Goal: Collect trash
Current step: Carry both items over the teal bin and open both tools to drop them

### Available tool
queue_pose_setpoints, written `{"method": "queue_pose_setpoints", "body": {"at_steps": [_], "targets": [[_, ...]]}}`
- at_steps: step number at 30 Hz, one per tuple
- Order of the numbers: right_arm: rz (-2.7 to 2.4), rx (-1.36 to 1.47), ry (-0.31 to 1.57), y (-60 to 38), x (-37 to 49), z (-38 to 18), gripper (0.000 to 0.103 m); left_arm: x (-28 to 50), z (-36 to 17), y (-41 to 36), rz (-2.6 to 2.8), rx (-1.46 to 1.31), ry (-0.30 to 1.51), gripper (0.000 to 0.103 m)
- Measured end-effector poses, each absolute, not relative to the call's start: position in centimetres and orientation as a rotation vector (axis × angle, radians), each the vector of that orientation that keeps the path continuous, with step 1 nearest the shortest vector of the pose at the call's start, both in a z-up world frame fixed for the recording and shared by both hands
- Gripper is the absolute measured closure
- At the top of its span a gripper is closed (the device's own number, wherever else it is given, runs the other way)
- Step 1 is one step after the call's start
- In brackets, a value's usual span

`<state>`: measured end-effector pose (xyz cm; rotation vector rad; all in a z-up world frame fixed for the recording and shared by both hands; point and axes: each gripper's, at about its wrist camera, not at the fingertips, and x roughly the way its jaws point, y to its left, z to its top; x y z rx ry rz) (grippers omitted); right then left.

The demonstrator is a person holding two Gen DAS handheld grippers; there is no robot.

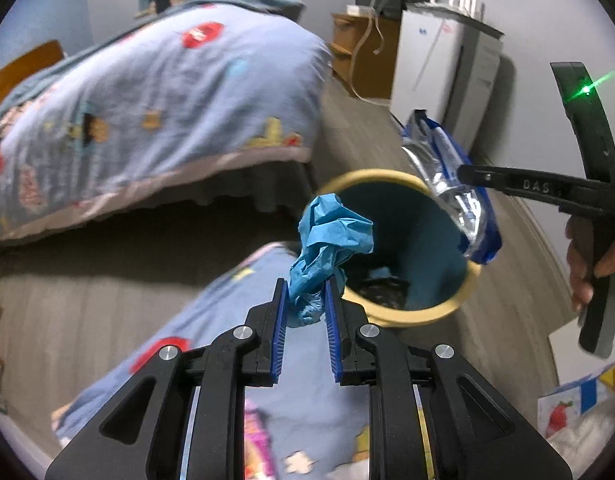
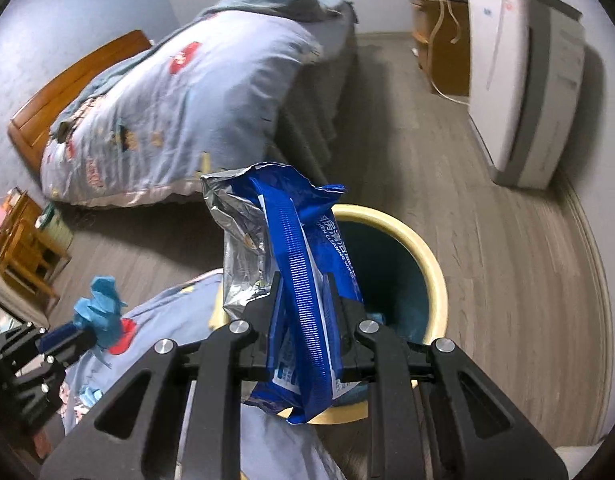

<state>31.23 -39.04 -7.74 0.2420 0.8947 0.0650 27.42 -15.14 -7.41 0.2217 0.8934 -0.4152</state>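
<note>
My left gripper (image 1: 306,289) is shut on a crumpled light-blue paper wad (image 1: 331,240), held just before the near rim of a round bin (image 1: 391,178) with a cream rim and teal inside. In the left wrist view my right gripper (image 1: 465,174) comes in from the right, pinching a blue-and-silver wipes packet (image 1: 453,184) over the bin's far right rim. The right wrist view shows my right gripper (image 2: 303,280) shut on that wipes packet (image 2: 295,248) above the bin (image 2: 421,248). At lower left my left gripper (image 2: 81,334) holds the paper wad (image 2: 101,312). Dark trash lies at the bin's bottom.
A bed with a blue patterned quilt (image 1: 147,112) stands beyond the bin; a fold of quilt (image 1: 227,340) lies beneath my left gripper. A white appliance (image 2: 523,92) and a wooden cabinet (image 2: 443,48) stand at the right wall. Grey wood floor (image 2: 487,260) surrounds the bin.
</note>
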Motion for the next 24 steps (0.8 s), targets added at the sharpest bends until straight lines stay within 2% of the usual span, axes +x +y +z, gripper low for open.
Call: {"method": "queue_pose_setpoints", "body": {"at_steps": [12, 16, 19, 22, 24], "targets": [[-0.052, 0.328, 1.02, -42.0, 32.3, -13.5, 0.085, 30.2, -13.4, -21.1, -0.437, 0.277, 0.962, 0.084], [-0.056, 0.324, 1.016, -42.0, 32.6, -13.7, 0.084, 30.5, -14.3, -22.2, -0.439, 0.297, 0.957, 0.084], [-0.055, 0.318, 1.012, -41.8, 32.8, -13.9, 0.08, 30.9, -14.7, -22.5, -0.443, 0.304, 0.96, 0.073], [-0.052, 0.327, 1.011, -41.8, 33.0, -14.0, 0.079, 30.8, -14.6, -22.7, -0.446, 0.312, 0.951, 0.071], [-0.055, 0.328, 1.009, -41.8, 33.1, -13.9, 0.073, 30.9, -14.5, -22.5, -0.442, 0.309, 0.943, 0.067]]}}
